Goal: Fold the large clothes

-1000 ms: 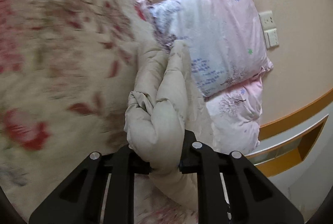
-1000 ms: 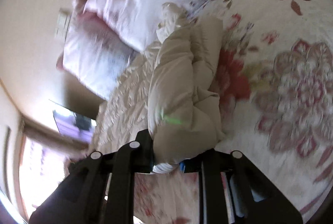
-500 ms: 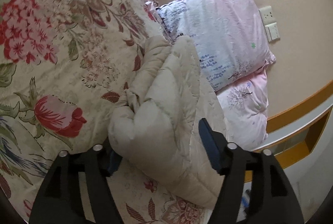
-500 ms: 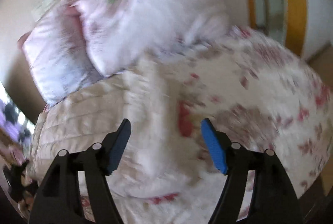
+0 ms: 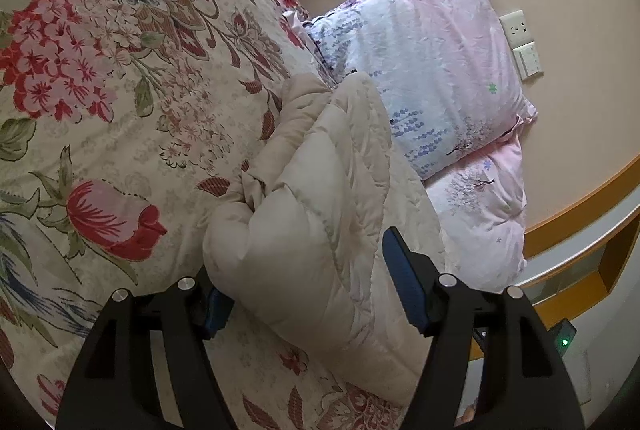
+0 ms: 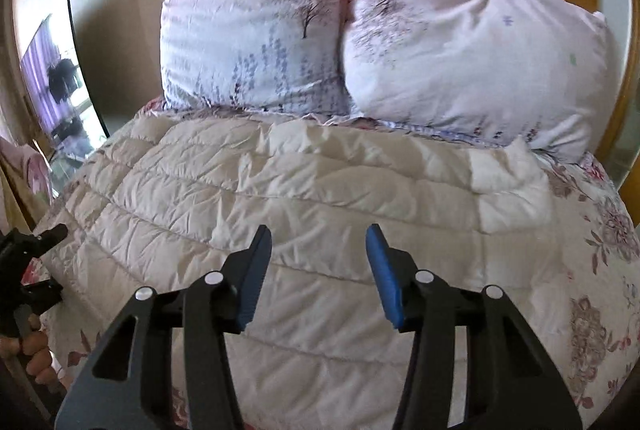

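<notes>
A cream quilted puffer coat lies spread across the floral bedspread in front of the pillows. In the left wrist view its bunched end rests between the fingers of my left gripper, which is open; the blue pads stand off the fabric. The left gripper also shows at the coat's left end in the right wrist view, held by a hand. My right gripper hovers over the middle of the coat, its jaws closing with nothing between them.
Two pink printed pillows lean on the wall behind the coat. Wall sockets sit beside the pillows. A wooden ledge runs along the wall. A window is at the left.
Both grippers were shut on the bunched coat and have let it go. The left one stays put; the right one swung away, rolled, and now faces the pillows over the spread coat.
</notes>
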A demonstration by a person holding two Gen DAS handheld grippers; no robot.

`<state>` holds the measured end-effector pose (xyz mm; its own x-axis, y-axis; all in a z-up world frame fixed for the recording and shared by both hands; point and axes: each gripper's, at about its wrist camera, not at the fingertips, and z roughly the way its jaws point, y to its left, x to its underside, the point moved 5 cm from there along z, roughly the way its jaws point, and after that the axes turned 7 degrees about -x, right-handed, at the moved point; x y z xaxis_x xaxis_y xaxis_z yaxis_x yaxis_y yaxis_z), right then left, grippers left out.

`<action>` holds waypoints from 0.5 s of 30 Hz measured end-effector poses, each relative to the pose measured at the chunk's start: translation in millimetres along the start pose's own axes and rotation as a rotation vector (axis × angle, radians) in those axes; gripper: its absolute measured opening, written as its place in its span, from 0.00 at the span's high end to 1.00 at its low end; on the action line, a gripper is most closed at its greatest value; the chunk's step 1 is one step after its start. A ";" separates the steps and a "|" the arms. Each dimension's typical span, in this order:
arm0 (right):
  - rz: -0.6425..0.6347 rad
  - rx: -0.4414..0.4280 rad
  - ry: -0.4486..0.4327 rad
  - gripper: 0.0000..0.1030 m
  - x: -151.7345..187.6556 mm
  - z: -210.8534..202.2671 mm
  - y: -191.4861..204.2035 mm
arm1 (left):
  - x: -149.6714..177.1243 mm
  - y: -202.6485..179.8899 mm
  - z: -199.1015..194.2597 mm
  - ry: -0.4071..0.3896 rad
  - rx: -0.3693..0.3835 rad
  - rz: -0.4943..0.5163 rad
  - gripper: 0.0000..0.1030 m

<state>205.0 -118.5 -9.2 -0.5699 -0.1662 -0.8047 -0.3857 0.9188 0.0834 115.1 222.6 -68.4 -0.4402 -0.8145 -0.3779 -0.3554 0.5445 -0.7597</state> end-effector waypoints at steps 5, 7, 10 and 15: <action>-0.032 0.037 0.021 0.51 1.0 18.3 8.3 | 0.2 -2.0 2.9 -0.004 -0.016 0.008 0.34; -0.036 0.053 0.056 0.51 5.4 30.5 8.2 | -0.2 -2.3 4.2 -0.006 -0.021 0.008 0.34; -0.063 0.088 0.134 0.48 16.4 58.2 9.7 | -0.8 -3.3 6.7 -0.013 -0.033 0.008 0.34; -0.099 0.136 0.151 0.47 22.8 70.0 15.8 | -2.2 -4.1 11.3 -0.015 -0.044 -0.002 0.36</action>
<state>236.7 -82.7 -67.4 -0.6404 -0.3001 -0.7070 -0.3496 0.9335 -0.0795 126.9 220.0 -70.4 -0.4270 -0.8184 -0.3847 -0.3922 0.5509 -0.7366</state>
